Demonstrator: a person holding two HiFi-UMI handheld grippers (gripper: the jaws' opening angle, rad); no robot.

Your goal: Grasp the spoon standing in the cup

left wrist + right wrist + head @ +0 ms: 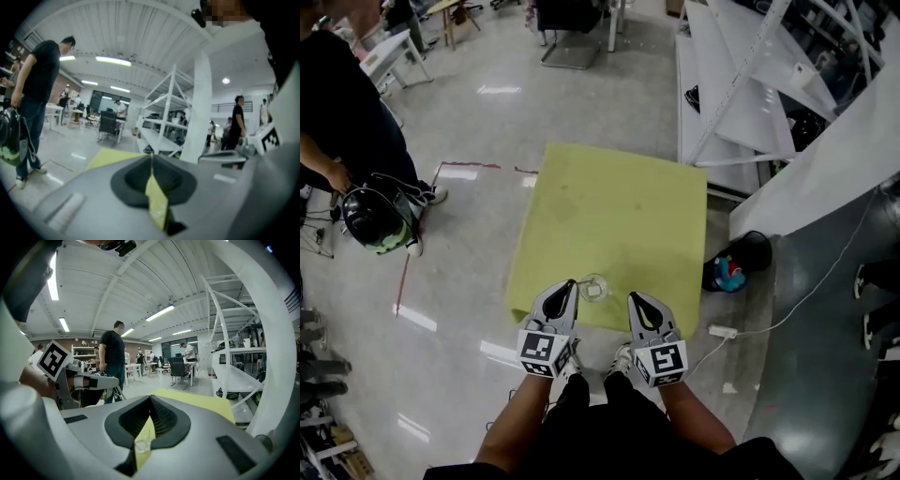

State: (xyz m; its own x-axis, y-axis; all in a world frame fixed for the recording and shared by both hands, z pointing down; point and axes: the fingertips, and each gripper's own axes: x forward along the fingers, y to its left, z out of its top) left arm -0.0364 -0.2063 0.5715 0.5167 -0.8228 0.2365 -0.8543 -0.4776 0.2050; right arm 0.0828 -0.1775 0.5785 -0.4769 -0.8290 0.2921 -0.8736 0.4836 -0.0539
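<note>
A yellow-green table fills the middle of the head view, with a clear glass cup close to its lower edge. The spoon shows only as a faint thin line at the cup's left rim, too small to make out further. The left gripper points up just left of the cup and the right gripper just right of it, neither touching it. In the left gripper view the left gripper has its jaws together at the tips with nothing between them. The right gripper likewise has its jaws closed and empty; the cup shows through the slit below them. At the upper left a person in black holds a dark helmet. White shelving fills the upper right
</note>
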